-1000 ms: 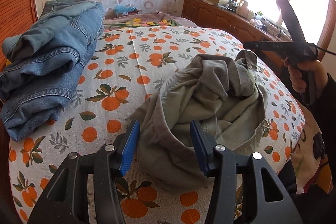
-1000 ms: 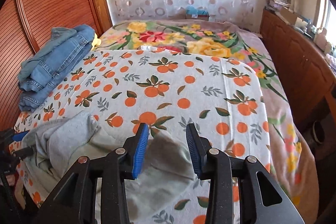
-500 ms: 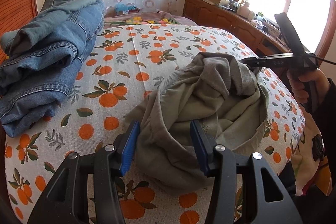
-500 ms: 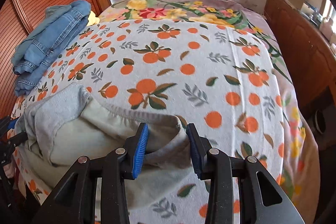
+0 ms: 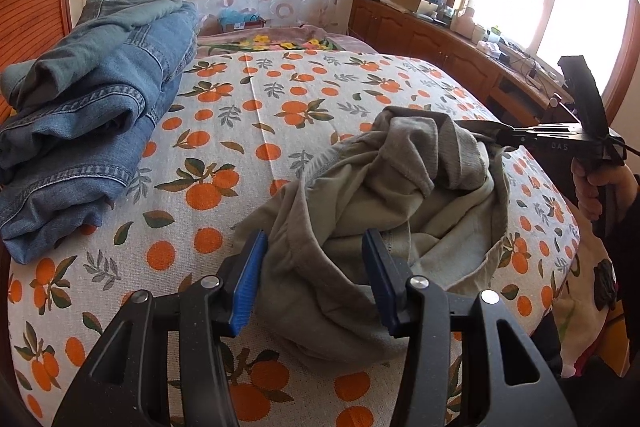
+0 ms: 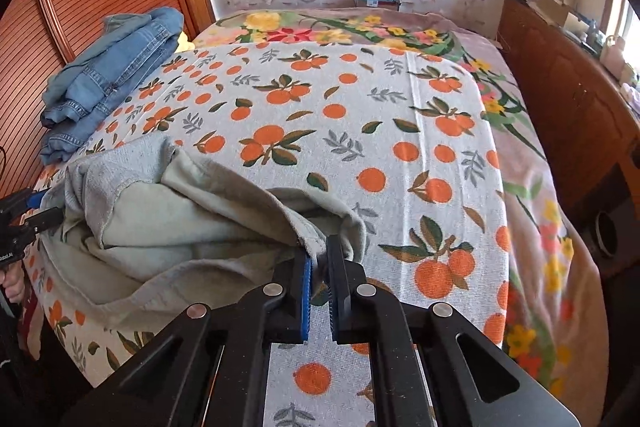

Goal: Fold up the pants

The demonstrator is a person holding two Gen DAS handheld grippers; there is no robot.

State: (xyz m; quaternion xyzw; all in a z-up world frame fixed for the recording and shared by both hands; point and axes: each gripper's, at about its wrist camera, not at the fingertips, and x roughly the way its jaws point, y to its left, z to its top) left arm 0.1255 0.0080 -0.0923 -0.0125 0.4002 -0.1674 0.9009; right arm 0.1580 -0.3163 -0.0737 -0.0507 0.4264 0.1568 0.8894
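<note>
- In the left wrist view, the left gripper point(image 5: 314, 277) sits at the bottom centre with its jaws spread wide; a bunched fold of the grey pants point(image 5: 384, 211) lies between the blue pads, not pinched.
- In the right wrist view, the right gripper point(image 6: 318, 269) at the lower centre is clamped narrow on an edge of the grey pants point(image 6: 168, 227) — half a second ago its jaws stood open around that hem.
- The pants lie crumpled on the near part of the bed point(image 6: 360, 131), filling the lower left of the right wrist view and the centre right of the left one.
- At the right edge of the left wrist view, the right gripper point(image 5: 500, 137) reaches the pants' far edge, closer in than before.
- Farther back, at the upper left of both views, a pile of folded jeans point(image 5: 88, 107) rests on the orange-print sheet, well apart from the pants.
</note>
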